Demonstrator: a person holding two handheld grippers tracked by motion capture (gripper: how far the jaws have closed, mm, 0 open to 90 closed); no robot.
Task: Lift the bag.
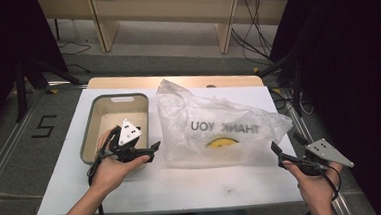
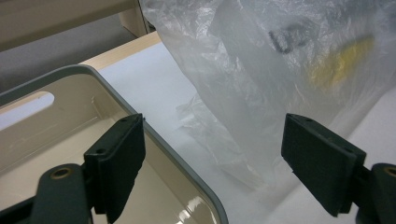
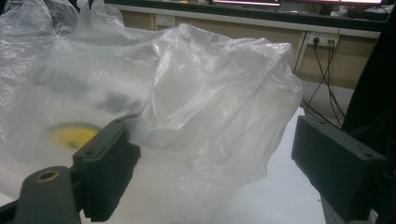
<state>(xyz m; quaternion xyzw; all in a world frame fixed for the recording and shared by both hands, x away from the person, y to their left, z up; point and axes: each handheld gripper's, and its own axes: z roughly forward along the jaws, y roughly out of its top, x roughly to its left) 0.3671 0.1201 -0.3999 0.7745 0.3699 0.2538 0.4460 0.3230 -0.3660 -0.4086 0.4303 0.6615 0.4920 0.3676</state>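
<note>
Both hands enter from the bottom edge of the high view, each holding one gripper. Left gripper (image 1: 151,151) sits at the left lower edge of the plastic bag (image 1: 214,123), over the near right corner of the tray (image 1: 88,128). Its fingers (image 2: 119,163) stand wide apart and grip nothing; in the left gripper view the bag's crumpled lower edge lies between them, without visible contact. Right gripper (image 1: 277,152) is held at the bag's right lower corner, close to the worktop's (image 1: 183,188) right edge. Its fingers (image 3: 105,165) are likewise spread wide and empty; in the right gripper view the bag (image 3: 201,107) bulges between and beyond them, contact not discernible.

Bag location: centre to right of the white worktop, resting on its surface. Material is thin, translucent and wrinkled, with the upper part puffed up. Black lettering reads mirrored through the plastic, above a yellow mark (image 1: 221,142).

Tray location: just left of the bag, on the worktop. It is beige inside with a grey rim and a handle slot in the far wall.

A wooden strip borders the worktop's far edge.
</note>
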